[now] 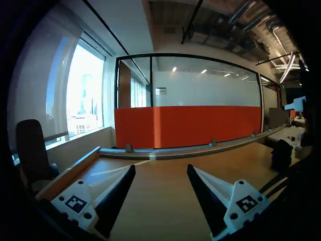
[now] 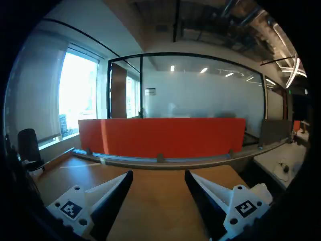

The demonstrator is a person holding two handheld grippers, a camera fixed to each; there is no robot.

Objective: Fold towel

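**Both grippers wide open over a wooden bench**

So the biggest thing here is the wooden bench [image 1: 160, 193], brown top, running from the near edge out to a rail at the far side. Same bench [image 2: 160, 205] in the right gripper view. Behind the rail there's a big glass wall [image 1: 200, 82] with a dark frame, and in front of its lower half an orange panel [image 1: 188, 125] stands upright along the far edge of the bench. On the left is a bright window [image 1: 86, 94], pretty blown out by daylight.

Over on the right, past the wooden top, sits a white bench [image 2: 281, 160] with some small dark bits on it, too small to tell what. Far left, near the window, a dark chair [image 1: 31, 146]. There's also a black object [image 1: 282, 154] at the right edge of the wooden bench; can't make out what it is.

The left gripper [image 1: 160, 166] hangs just above the wood, jaws spread wide, nothing between them. The right gripper [image 2: 158, 172] is the same deal: jaws wide apart, gripping nothing.
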